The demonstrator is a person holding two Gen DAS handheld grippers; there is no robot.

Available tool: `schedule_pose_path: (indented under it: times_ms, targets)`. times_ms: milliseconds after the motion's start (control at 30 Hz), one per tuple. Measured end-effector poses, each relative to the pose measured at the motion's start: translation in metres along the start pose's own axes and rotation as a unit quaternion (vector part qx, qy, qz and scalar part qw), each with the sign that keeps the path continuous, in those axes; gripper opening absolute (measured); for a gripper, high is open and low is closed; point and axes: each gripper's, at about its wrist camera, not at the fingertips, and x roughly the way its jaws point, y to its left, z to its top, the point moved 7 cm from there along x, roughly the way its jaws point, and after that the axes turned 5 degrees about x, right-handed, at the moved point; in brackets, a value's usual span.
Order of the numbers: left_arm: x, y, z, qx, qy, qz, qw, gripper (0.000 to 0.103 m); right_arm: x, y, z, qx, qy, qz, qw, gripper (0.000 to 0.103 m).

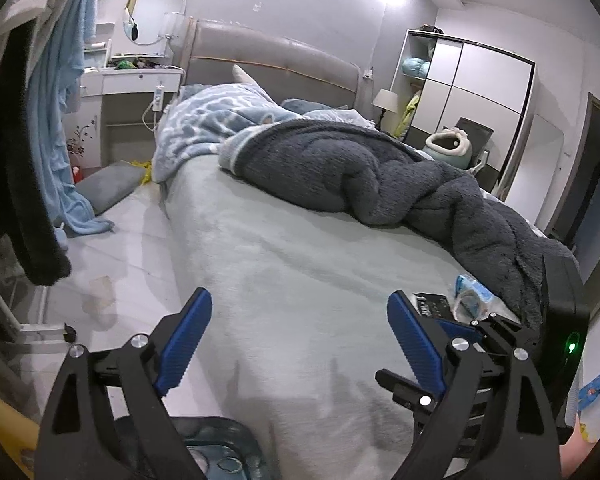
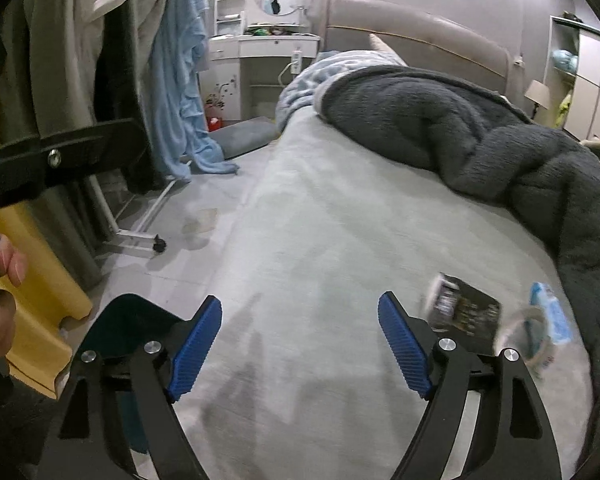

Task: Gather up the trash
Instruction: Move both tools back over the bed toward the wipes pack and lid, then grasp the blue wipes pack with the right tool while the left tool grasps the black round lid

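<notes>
Right wrist view: the black wrapper (image 2: pixel 466 314) is blurred; both the right gripper (image 2: pixel 300 344) and the left gripper (image 1: pixel 300 338) are spread wide over the bedsheet (image 2: pixel 320 240).

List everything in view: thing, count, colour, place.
dark packet: one, black, on the sheet beside the right gripper's right finger
blue wrapper: one, light blue, bed's right edge by the blanket
clear wrapper: one, see-through, between the two
blanket: one, dark grey, heaped on the bed
bed sheet: one, pale green
bin: one, dark teal, below the left gripper
left gripper: open, empty
right gripper: open, empty
</notes>
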Motion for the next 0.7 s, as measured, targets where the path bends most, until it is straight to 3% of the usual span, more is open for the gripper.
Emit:
schedule_pose_path:
  times_ms: [267,700]
  targets:
    - [0.02,-0.034,-0.01,0.004,0.018,-0.024,0.9995,0.091,-0.02,-0.049,-0.007,-0.024,-0.027,-0.058,0.998,0.084]
    - [0.056,-0.108,-0.036,0.017,0.059,-0.079,0.995,0.091,-0.046,-0.128,-0.026,-0.009,-0.038,-0.089,0.995,0.084]
